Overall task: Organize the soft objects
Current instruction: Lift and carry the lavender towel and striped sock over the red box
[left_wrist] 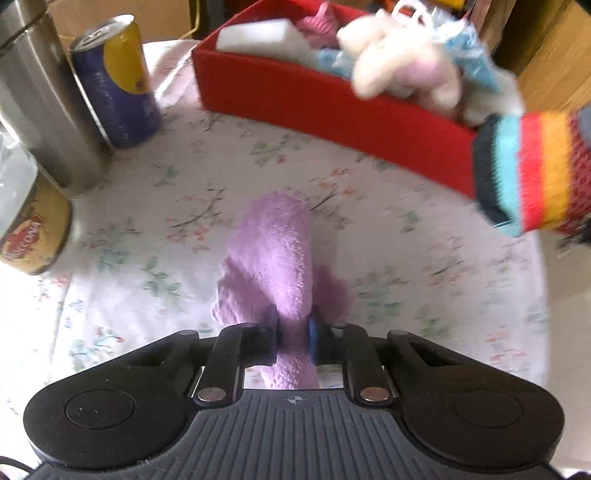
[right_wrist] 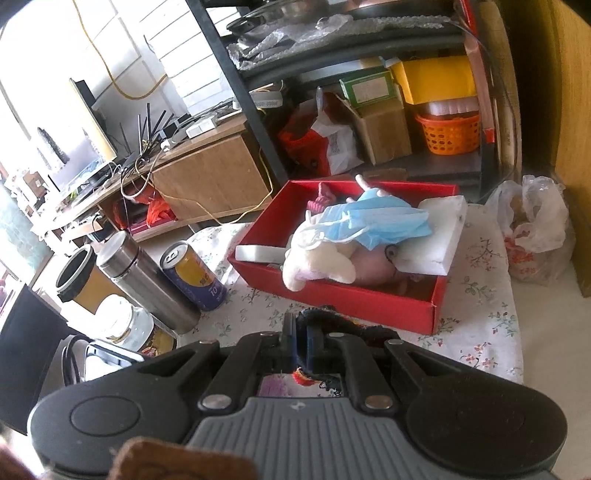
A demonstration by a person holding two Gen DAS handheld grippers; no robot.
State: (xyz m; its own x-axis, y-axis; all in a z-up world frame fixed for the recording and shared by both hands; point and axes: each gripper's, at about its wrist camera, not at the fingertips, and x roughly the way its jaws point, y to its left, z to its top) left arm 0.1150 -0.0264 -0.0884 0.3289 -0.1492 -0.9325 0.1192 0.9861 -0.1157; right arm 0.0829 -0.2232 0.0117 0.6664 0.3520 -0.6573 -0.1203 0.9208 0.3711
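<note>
My left gripper (left_wrist: 294,334) is shut on a fluffy purple sock (left_wrist: 275,258) that hangs just over the floral tablecloth (left_wrist: 147,206). A striped knit sock (left_wrist: 532,173) hangs at the right of the left wrist view. My right gripper (right_wrist: 301,341) is shut on that dark knit sock (right_wrist: 332,321), just in front of the red box (right_wrist: 351,299). The box (left_wrist: 314,99) holds a white plush toy (right_wrist: 321,258), a blue face mask (right_wrist: 380,221), white foam blocks (right_wrist: 436,236) and a pink item (left_wrist: 321,20).
At the left stand a blue and yellow can (left_wrist: 118,81), a steel flask (left_wrist: 40,99) and a gold-labelled jar (left_wrist: 29,232). A plastic bag (right_wrist: 532,225) lies right of the box. Shelves with boxes and an orange basket (right_wrist: 448,133) stand behind the table.
</note>
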